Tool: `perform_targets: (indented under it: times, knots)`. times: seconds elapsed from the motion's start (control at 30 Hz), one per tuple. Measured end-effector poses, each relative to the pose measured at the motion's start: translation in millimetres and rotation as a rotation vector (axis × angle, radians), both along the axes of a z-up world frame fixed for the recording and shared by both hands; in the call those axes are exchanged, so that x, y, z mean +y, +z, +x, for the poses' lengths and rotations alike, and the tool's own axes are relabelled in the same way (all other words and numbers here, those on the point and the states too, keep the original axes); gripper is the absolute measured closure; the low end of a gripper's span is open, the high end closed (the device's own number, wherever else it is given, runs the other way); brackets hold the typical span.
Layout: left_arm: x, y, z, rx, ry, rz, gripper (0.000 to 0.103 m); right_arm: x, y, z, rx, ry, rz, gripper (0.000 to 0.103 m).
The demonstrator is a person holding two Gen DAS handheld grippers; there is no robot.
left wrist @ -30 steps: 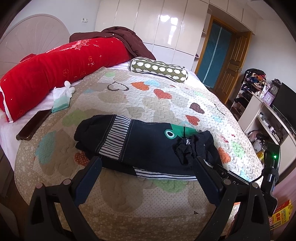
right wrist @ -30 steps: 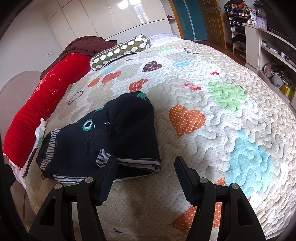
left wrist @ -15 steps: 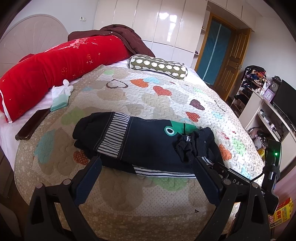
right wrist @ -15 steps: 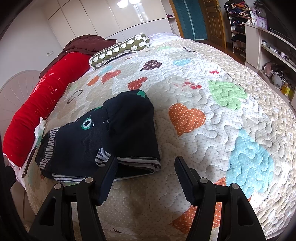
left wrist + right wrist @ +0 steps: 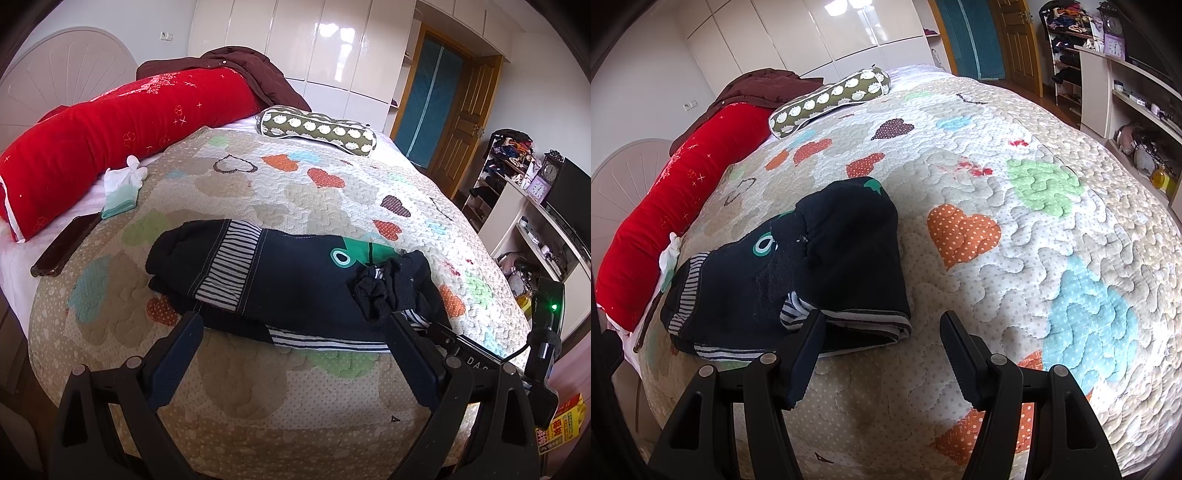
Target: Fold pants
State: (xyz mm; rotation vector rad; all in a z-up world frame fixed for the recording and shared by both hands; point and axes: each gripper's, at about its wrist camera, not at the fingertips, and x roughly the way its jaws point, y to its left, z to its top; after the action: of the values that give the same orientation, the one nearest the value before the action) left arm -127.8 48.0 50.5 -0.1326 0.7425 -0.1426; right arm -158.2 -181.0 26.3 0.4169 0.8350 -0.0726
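Broadly, a quilted beige bedspread with coloured hearts (image 5: 332, 192) covers the bed, and the folded dark navy pants with striped bands and a green patch (image 5: 295, 284) lie across its near part. Behind them, a long red bolster pillow (image 5: 122, 122) runs along the headboard side, with a smaller olive cushion printed with white shapes (image 5: 317, 127) beside it. The left gripper (image 5: 295, 332) hangs just in front of the pants' near edge, jaws spread wide, holding nothing. The right gripper (image 5: 881, 332) sits at the pants' striped end, jaws also spread; its left finger (image 5: 805, 350) overlaps the cloth's edge, though contact cannot be told. A dark flat phone (image 5: 66, 245) lies near the bolster.
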Motion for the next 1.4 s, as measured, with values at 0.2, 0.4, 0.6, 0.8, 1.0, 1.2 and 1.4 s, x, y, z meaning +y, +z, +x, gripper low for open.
perform_targets:
  times: [0.2,0.4,0.6,0.8,1.0,1.2,1.4]
  knots:
    - [0.2,-0.5,0.3,0.001,0.001,0.001,0.005,0.6,-1.6,-0.6,0.002,-0.001,0.001,0.034]
    - [1.1,-4.3,0.1,0.011,0.007,0.0,0.005,0.7,-3.1,-1.6,0.004,-0.001,0.0,0.033]
    - [1.1,-3.2,-0.4,0.004,0.008,0.001,0.005,1.0,-3.7,-1.8,0.006,0.0,-0.001,0.033]
    - [3.0,0.8,-2.5,-0.017,0.024,0.0,0.005,2.4,-5.6,-3.4,0.007,0.002,-0.005,0.033]
    - [5.7,8.8,-8.0,-0.062,0.05,0.007,0.005,4.9,-6.9,-3.3,0.012,0.005,-0.01,0.032]
    - [6.8,10.8,-7.7,-0.067,0.069,-0.002,0.005,4.6,-6.9,-2.7,0.008,0.008,-0.006,0.032]
    - [-0.4,10.7,-8.6,-0.058,0.044,0.008,0.005,1.9,-6.6,-4.2,0.005,0.01,0.005,0.032]
